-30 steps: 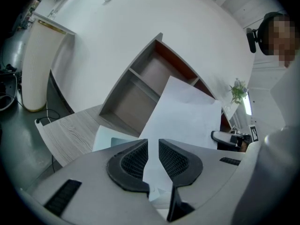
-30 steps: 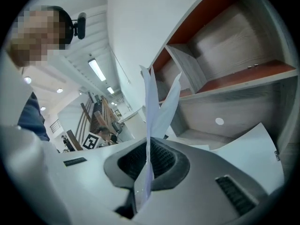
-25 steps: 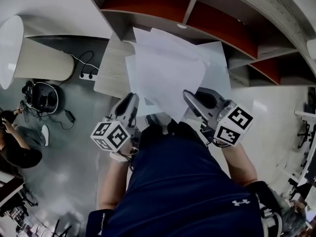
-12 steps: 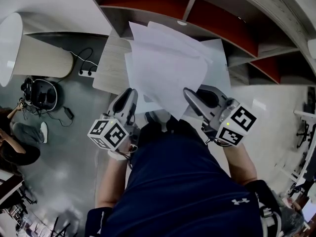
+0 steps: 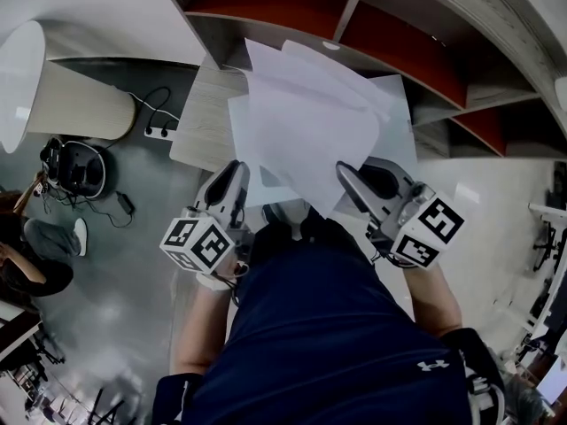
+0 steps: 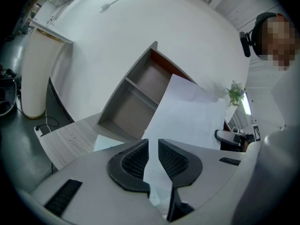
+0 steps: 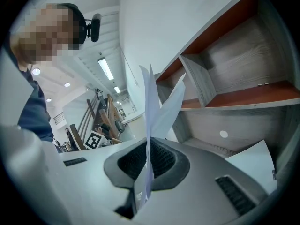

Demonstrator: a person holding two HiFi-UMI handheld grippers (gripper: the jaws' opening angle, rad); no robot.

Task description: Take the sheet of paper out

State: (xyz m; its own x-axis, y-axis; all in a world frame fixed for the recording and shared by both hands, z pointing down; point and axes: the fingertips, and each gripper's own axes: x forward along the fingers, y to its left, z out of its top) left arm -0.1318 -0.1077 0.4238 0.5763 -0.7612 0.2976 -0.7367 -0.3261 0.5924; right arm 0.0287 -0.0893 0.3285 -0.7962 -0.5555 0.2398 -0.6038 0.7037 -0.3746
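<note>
Both grippers hold up a fan of white paper sheets point(image 5: 306, 135) over a small wooden table point(image 5: 197, 127) in front of the shelves. My right gripper point(image 5: 347, 175) is shut on one sheet point(image 7: 149, 107), which stands edge-on between its pads point(image 7: 161, 158). My left gripper point(image 5: 236, 177) has a narrow gap between its jaws. A sheet's lower corner point(image 6: 187, 121) hangs in that gap point(image 6: 153, 145) without being pinched. Its jaws have just been closing a little. More sheets point(image 5: 394, 118) lie or lean behind the held ones.
Open shelves with red-brown backs point(image 5: 399, 47) run along the far side. A white rounded counter point(image 5: 62, 104) stands at the left, with a power strip point(image 5: 159, 134) on the grey floor. A person point(image 5: 27, 255) sits at the far left edge.
Both grippers and the sheets stay about where they were. The person at the left edge has shifted.
</note>
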